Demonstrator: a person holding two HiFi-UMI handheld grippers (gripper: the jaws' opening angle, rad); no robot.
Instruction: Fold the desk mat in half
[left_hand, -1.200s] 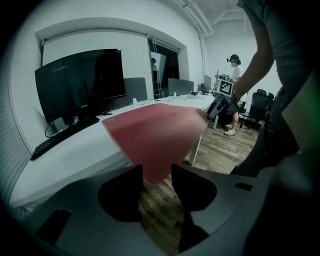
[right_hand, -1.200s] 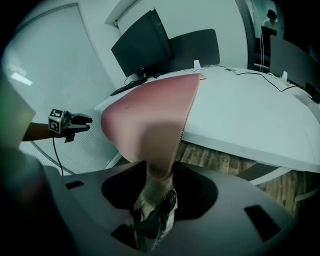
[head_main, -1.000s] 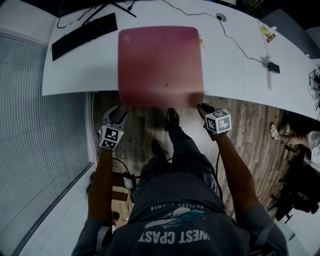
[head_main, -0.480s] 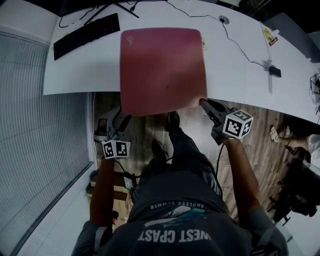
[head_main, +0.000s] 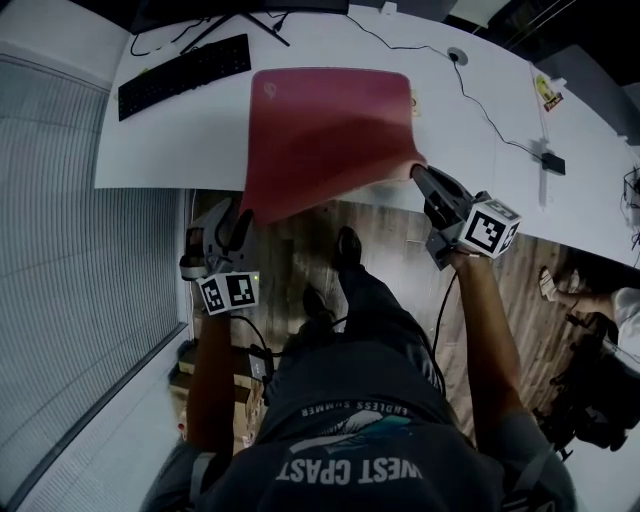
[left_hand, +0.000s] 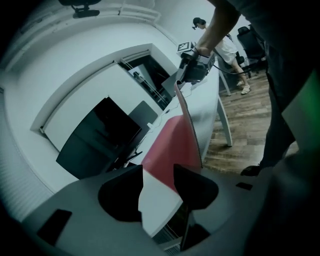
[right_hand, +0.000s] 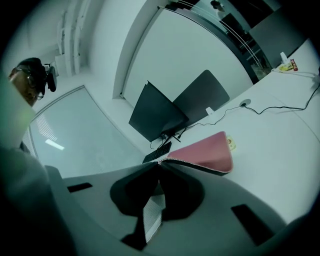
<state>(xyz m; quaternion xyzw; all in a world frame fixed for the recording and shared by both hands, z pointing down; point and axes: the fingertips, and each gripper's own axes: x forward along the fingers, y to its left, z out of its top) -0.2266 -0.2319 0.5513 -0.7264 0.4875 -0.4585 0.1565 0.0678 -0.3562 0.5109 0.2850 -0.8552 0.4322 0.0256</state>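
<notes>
The right gripper (head_main: 418, 172) has its fingers clenched on the red desk mat's (head_main: 330, 130) near corner, raised off the surface (head_main: 170, 140). The left gripper's (head_main: 232, 217) fingers are closing on nothing, with the other corner just beyond them. The mat looks thin, limp and light, so pinch its corners.

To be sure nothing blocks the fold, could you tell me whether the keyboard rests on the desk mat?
No, the keyboard lies on the white desk beside the red desk mat, apart from it.
</notes>
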